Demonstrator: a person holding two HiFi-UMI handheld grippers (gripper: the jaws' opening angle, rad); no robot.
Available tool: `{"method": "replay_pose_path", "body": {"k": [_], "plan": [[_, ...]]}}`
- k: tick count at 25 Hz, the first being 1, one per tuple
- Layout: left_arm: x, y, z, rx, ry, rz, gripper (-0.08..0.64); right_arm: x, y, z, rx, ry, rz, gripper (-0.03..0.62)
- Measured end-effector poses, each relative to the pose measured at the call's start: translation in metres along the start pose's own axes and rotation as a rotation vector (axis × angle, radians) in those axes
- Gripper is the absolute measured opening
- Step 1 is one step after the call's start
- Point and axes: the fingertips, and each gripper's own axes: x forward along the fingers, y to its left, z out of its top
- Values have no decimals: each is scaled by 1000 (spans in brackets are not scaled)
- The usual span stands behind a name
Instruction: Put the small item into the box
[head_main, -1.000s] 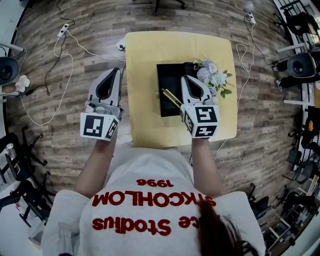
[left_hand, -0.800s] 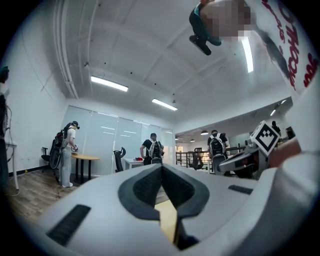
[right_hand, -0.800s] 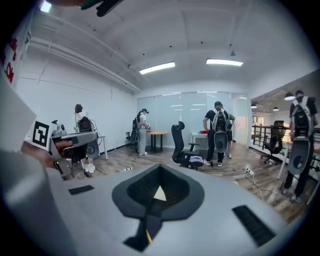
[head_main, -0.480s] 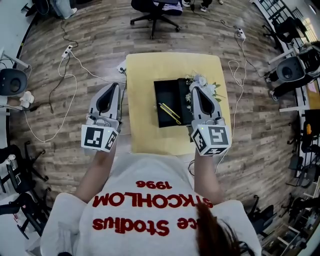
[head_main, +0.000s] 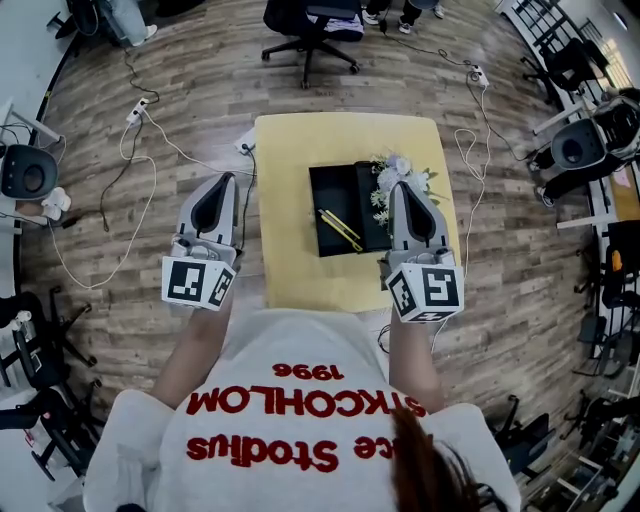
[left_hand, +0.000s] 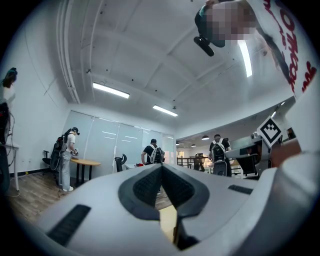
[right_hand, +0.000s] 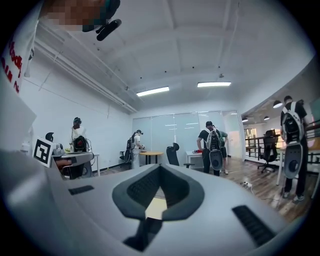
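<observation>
Sticks: the yellow sticks (head_main: 340, 228) lay slantwise on the floor of the black box (head_main: 318, 200), touched by neither tool (so the small item looked already delivered).
Box: it sat open near the middle of the yellow table (head_main: 290, 150), with a bunch of flowers (head_main: 398, 172) just beside its right edge.
Right hand-held gripper (head_main: 402, 187): it was pressed together with nothing between the pads. It hung by the flowers, to the right of the sticks and pointing roughly level, probably because its part was done and it was clearing the box.
Left hand-held gripper (head_main: 226, 180): it was also pressed together and empty. It was held off the table's left edge over the floor, apparently kept aside because the job needed only one tool.
Change: a second earlier the right one reached over the box with its tips close to the sticks. Since then it had drawn back toward the person and to the right, while the sticks stayed where they lay. The left one had barely shifted, and the table looked smaller and farther below.
</observation>
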Motion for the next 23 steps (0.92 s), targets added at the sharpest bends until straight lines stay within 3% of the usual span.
{"method": "replay_pose_path", "body": {"k": [23], "plan": [[-2, 1, 4, -4, -2, -4, 6, -4, 9, 11, -34, -36, 2, 3]]}}
